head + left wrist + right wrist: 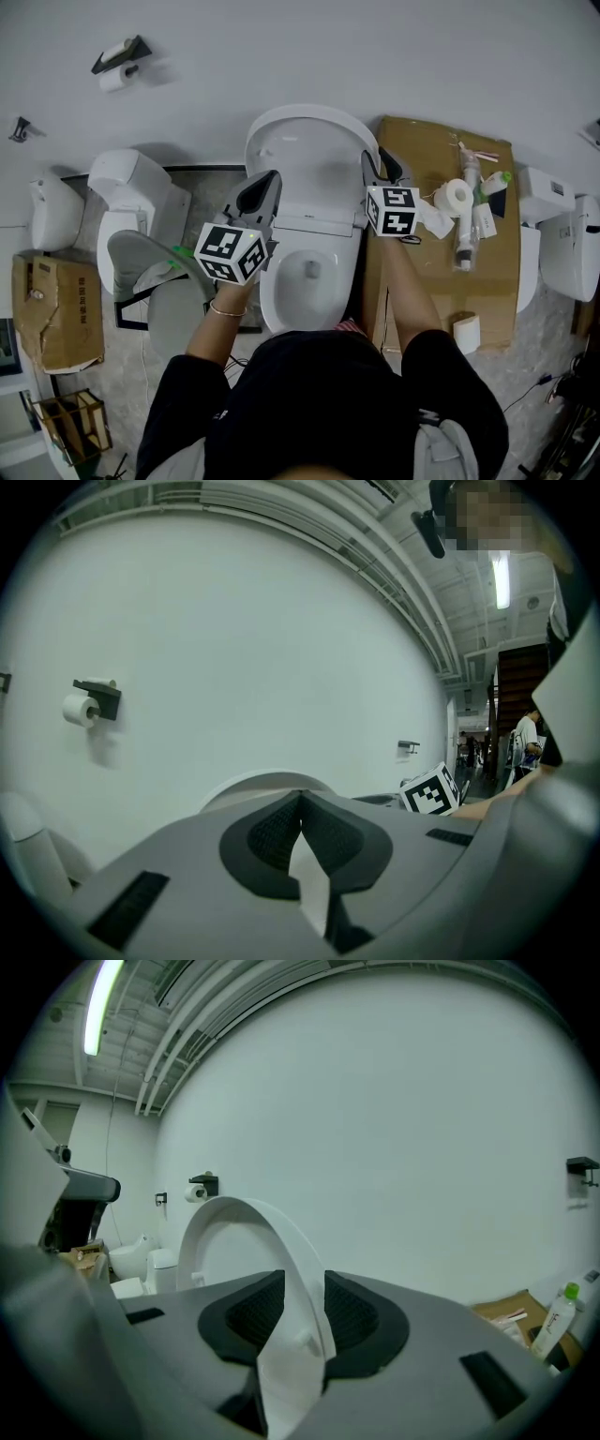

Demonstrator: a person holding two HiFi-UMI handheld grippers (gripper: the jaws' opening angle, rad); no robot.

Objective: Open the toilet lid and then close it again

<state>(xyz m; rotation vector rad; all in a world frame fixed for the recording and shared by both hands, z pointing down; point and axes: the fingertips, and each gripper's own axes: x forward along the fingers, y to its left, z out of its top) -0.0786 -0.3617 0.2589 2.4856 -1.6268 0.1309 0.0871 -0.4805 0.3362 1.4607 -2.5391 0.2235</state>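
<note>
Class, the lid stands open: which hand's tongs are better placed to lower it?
Right. The right tongs clamp the raised lid by its rim; the left tongs are shut on nothing, the lid beyond their tips.

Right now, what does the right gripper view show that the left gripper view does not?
Only the right gripper view: the right gripper clamping the raised white toilet lid, plus a green-capped bottle. Only the left gripper view: the right gripper's black-and-white marker cube. Both: the lid and a white paper roll on a black wall holder.
</note>
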